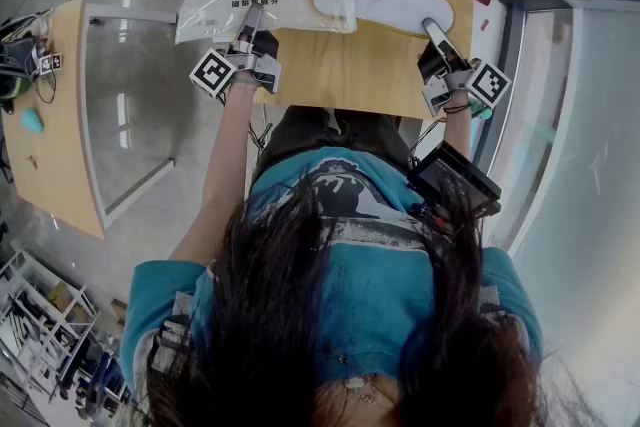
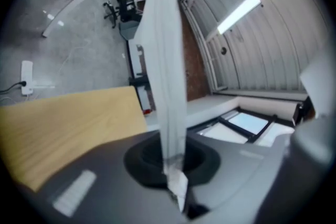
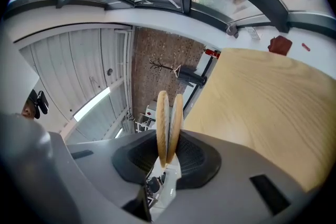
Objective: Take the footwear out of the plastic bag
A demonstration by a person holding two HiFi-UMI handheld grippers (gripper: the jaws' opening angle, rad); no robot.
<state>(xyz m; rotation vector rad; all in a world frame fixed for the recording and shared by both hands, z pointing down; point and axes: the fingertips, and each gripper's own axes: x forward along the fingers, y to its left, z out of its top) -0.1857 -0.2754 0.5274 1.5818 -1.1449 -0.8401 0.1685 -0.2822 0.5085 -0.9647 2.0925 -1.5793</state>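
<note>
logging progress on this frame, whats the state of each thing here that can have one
clear printed plastic bag: stretched out, mouth round one end of the slippers
pair of flat white slippers: stacked together, mostly out of the bag
left hand-held gripper: shut on the bag's edge
right hand-held gripper: shut on the slippers' free end

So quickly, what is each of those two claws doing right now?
Left gripper: closed, pinching the plastic bag.
Right gripper: closed on the slippers, both soles between its jaws.
</note>
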